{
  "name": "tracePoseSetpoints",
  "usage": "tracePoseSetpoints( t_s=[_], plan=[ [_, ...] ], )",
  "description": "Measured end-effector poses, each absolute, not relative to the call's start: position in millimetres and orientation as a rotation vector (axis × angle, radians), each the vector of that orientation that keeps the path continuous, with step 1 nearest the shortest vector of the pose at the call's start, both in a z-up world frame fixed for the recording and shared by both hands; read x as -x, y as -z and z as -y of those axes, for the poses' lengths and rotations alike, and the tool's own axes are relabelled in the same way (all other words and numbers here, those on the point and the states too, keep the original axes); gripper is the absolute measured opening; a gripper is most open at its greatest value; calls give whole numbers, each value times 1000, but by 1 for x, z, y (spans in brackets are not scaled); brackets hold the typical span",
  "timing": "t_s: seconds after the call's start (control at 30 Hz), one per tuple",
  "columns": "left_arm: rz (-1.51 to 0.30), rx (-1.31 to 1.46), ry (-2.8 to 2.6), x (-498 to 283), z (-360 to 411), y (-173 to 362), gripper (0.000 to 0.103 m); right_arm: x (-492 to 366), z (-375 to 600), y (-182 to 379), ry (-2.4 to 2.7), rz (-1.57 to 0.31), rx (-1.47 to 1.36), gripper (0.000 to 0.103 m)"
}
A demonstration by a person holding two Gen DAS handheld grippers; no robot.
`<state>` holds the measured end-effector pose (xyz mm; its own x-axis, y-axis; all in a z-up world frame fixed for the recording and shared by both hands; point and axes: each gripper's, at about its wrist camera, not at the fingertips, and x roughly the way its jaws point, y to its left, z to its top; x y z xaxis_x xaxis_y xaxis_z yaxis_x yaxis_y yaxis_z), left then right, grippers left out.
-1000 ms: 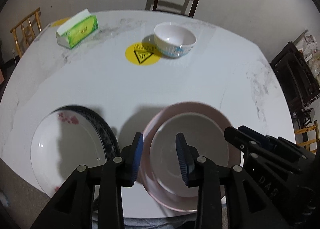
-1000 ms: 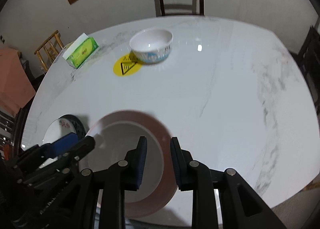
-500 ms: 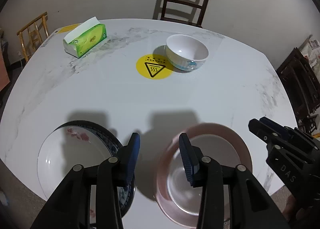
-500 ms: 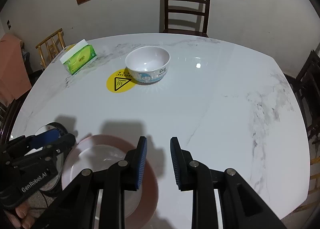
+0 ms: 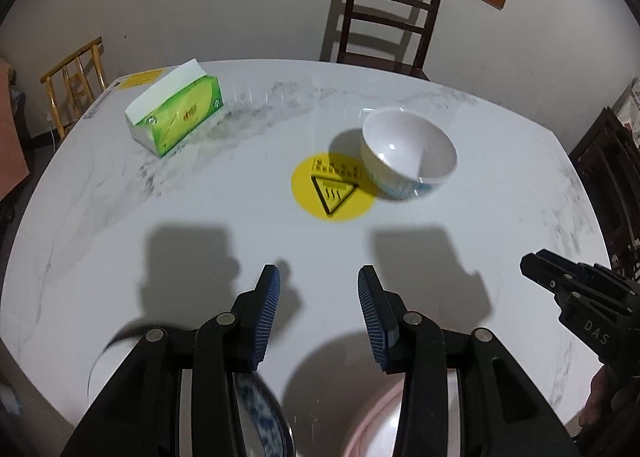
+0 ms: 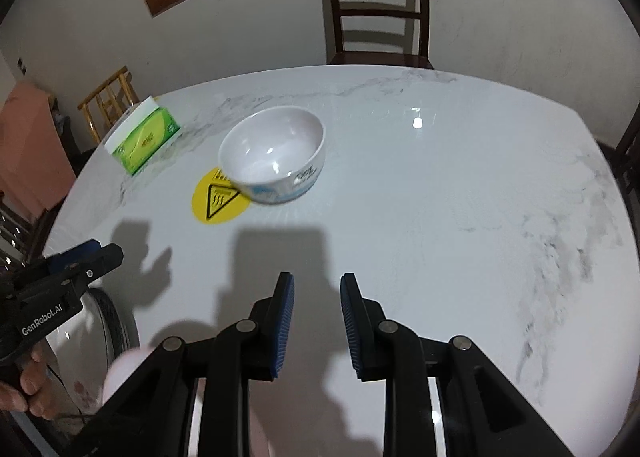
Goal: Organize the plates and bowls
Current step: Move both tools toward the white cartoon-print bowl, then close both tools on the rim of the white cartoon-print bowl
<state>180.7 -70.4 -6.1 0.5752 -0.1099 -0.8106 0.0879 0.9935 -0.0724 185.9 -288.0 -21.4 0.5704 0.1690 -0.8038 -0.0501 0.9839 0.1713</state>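
Both plates have slipped under the empty, parted left gripper (image 5: 319, 289) and right gripper (image 6: 317, 297).

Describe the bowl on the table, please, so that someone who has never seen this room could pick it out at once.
Start at the white marble table and look toward its far side, in front of the dark wooden chair. There a round yellow warning sticker marks the tabletop, and the white bowl sits at its edge. It is the only deep, upright dish, with blue print on its outer wall, unlike the green tissue box farther left.
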Motion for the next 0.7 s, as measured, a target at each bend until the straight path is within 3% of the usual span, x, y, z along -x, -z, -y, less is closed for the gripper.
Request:
tracePoseSetpoints(
  t_s=[0.7],
  plan=[
    [-1057,151,178,-307,96,21,36,-315,282,29,-152,-1030,-157,24]
  ],
)
